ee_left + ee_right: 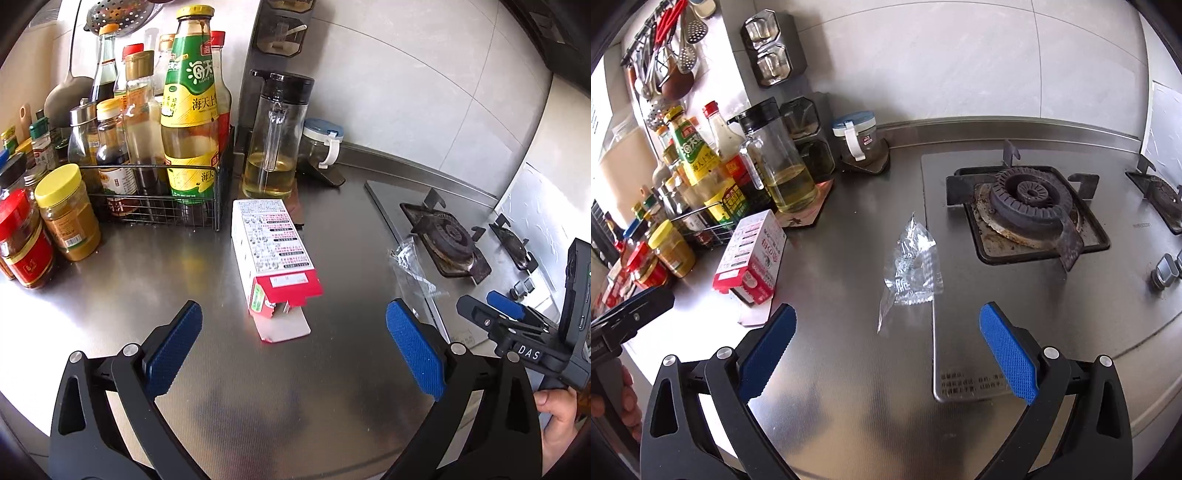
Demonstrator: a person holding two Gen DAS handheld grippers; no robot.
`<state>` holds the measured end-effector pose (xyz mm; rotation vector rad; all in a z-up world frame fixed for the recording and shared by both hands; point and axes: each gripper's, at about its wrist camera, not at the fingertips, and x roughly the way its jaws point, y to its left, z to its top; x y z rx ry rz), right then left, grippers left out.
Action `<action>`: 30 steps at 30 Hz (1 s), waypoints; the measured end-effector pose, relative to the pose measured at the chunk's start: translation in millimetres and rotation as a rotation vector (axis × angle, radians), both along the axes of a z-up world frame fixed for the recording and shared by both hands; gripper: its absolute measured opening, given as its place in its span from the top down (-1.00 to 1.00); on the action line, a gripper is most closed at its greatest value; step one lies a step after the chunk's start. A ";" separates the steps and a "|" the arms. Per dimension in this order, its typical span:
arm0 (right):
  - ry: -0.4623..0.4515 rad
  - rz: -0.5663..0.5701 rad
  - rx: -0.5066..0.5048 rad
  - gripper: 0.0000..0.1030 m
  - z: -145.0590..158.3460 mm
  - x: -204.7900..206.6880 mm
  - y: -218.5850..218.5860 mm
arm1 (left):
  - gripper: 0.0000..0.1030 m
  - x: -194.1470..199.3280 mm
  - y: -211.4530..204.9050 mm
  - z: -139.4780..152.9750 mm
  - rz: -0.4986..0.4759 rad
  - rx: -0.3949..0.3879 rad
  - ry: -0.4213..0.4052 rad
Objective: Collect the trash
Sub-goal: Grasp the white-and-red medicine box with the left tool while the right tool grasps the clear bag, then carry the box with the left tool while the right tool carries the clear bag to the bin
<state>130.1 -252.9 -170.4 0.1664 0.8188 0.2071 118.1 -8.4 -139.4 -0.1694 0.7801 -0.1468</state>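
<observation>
A red and white carton [273, 258] lies on its side on the steel counter, its torn-open end flap toward me; it also shows in the right wrist view [753, 258]. My left gripper [291, 332] is open, a little short of the carton's open end, with nothing between its blue pads. A crumpled clear plastic wrapper [910, 269] lies at the left edge of the stove plate, also faint in the left wrist view [410, 266]. My right gripper [886, 332] is open and empty, just short of the wrapper. The right gripper's body [517, 332] shows at the left view's right edge.
A wire rack of sauce bottles [155, 147] and jars [68, 214] crowd the left. An oil dispenser [273, 147] and a small lidded jar [321, 144] stand behind the carton. The gas burner [1030, 199] and stove knobs [1165, 275] lie to the right.
</observation>
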 end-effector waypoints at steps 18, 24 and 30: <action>0.081 0.025 -0.092 -0.88 -39.6 57.6 15.2 | -0.84 100.1 -14.7 -49.7 0.166 0.165 0.125; 0.105 0.070 -0.105 0.11 -47.1 58.4 17.5 | -0.46 106.6 -13.1 -61.9 0.146 0.127 0.152; 0.125 0.105 -0.077 0.37 -52.7 55.5 17.7 | -0.06 106.6 -15.5 -64.7 0.129 0.129 0.161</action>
